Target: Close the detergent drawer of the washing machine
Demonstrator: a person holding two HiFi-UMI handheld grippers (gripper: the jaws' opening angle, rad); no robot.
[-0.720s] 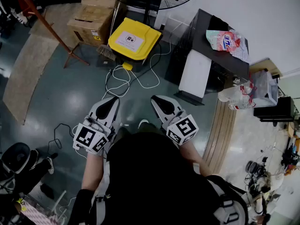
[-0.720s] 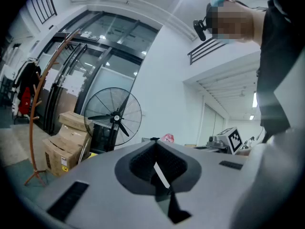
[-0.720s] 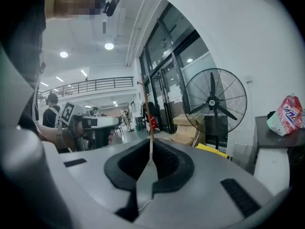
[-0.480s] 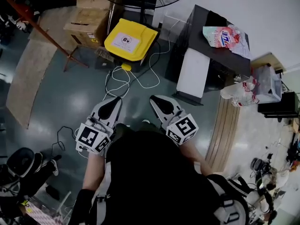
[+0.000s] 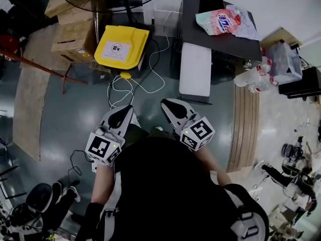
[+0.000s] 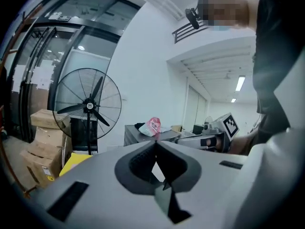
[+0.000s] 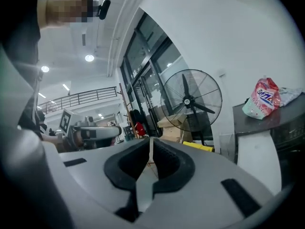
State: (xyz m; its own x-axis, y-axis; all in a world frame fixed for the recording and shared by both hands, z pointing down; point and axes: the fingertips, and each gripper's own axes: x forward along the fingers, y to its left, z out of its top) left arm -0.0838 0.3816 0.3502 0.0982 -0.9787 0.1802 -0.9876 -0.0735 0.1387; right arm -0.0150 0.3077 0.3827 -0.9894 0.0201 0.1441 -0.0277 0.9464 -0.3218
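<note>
Left gripper (image 5: 124, 109) and right gripper (image 5: 168, 106) are held shut, nothing gripped; the dark-topped machine (image 5: 206, 35) is well apart, so a level, square approach is called for.

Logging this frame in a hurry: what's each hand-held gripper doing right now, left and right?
Left hand-held gripper: closed, nothing between its jaws.
Right hand-held gripper: closed, nothing between its jaws.

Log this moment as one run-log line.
phase: no contact | left hand-held gripper: shut, empty | right hand-held gripper: shut, empty | washing machine: ahead, apart from both | detergent drawer: cannot be made out
</note>
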